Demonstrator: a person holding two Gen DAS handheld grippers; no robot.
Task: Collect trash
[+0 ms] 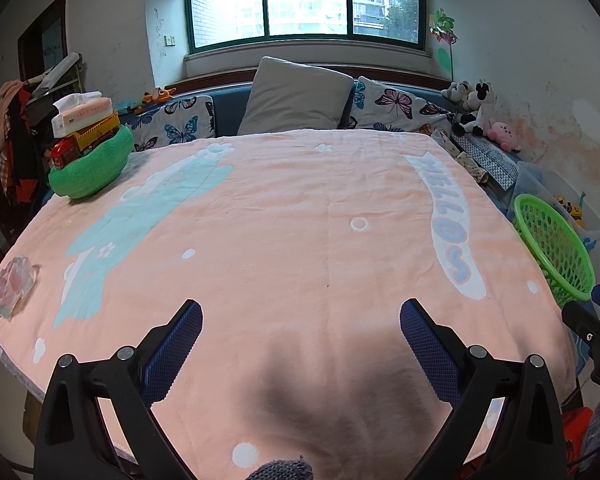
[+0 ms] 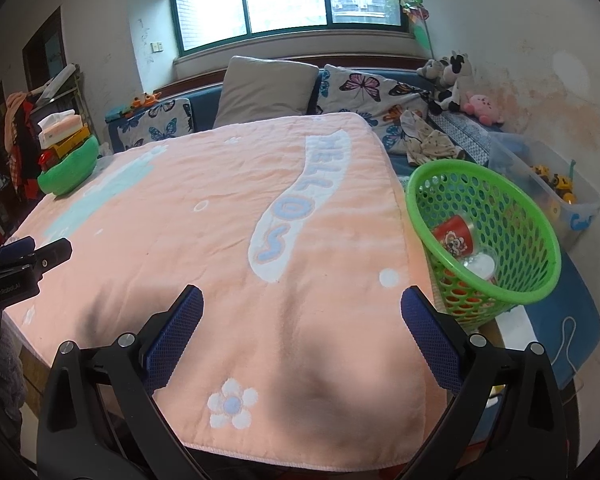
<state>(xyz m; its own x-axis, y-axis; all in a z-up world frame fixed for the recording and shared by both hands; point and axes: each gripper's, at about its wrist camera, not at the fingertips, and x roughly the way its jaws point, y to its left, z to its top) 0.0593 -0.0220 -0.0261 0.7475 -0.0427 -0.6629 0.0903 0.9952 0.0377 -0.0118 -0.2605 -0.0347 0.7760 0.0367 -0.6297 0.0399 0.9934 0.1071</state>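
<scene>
Both hand-held grippers empty, jaws spread wide: left hand-held gripper [image 1: 300,320] and right hand-held gripper [image 2: 302,306] above a tabletop under a peach blanket [image 1: 300,208]. Crumpled clear wrapper [image 1: 15,284] lies at the blanket's left edge. Green basket [image 2: 540,216] just off the right edge holds a red cup [image 2: 456,236] and a clear lid [image 2: 482,266].

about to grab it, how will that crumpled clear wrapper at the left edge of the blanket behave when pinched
The clear wrapper looks thin and crumpled, so probably very light and floppy, collapsing between the left gripper's pads. Its glossy film may slip, and it sits near the blanket edge, so a nudge could drop it.
</scene>
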